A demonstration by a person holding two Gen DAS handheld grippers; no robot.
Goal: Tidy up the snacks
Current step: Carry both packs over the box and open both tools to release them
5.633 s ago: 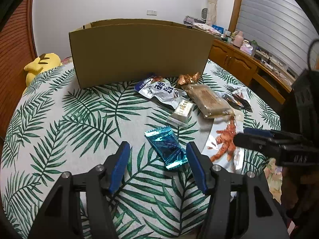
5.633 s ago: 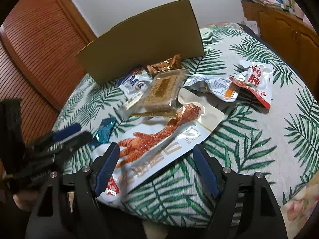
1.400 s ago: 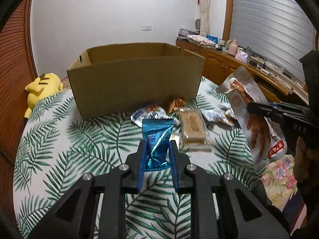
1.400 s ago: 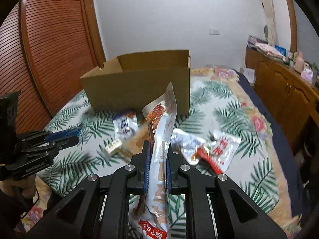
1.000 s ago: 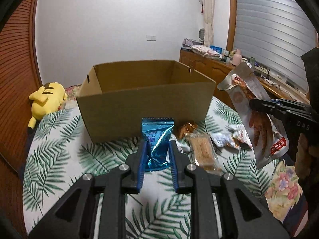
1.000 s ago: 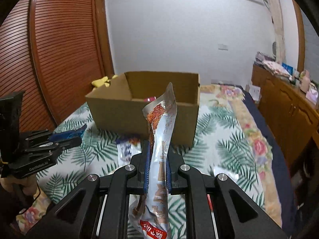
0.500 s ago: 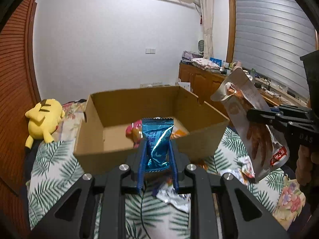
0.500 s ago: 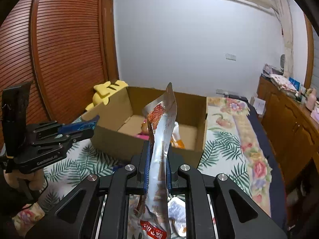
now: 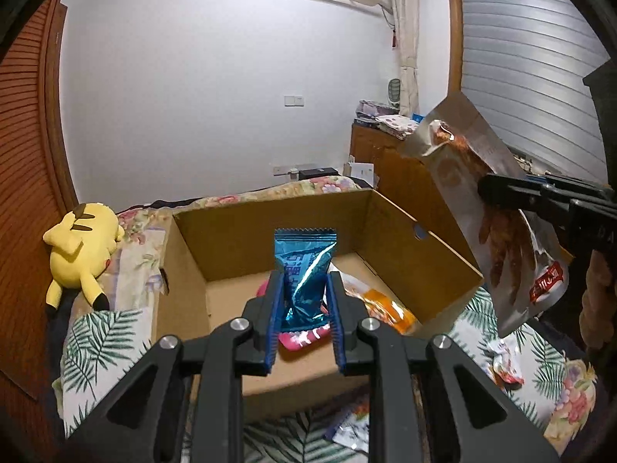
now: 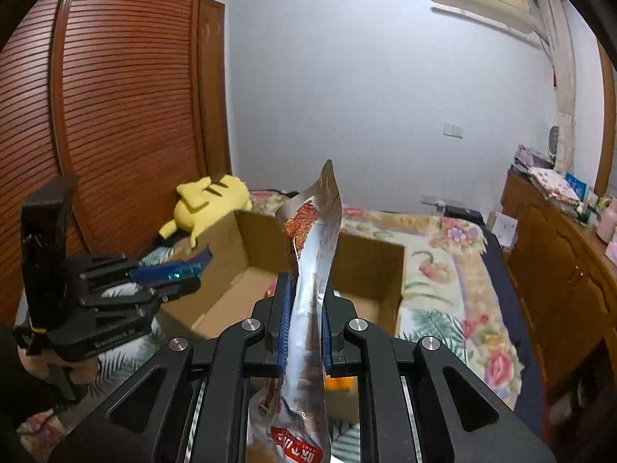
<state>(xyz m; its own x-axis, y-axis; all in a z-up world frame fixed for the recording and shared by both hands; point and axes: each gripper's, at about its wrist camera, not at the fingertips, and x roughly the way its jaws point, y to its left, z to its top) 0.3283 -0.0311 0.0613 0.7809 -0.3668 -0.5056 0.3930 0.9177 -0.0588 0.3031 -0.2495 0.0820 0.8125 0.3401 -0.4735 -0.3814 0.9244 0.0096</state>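
Both fingers clamped: left (image 9: 304, 297) on blue packet (image 9: 304, 270), right (image 10: 304, 320) on chicken-feet pouch (image 10: 312, 270); cardboard box (image 9: 420, 254) below.

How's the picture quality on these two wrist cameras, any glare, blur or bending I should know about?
Left wrist view: sharp; fisheye bows the walls, corners are black; the blue foil packet throws bright glints. Right wrist view: the same curved edges and dark corners; the silver snack pouch reflects light along its crease; the cardboard box behind it stays clear. Room light is dim and even in both.
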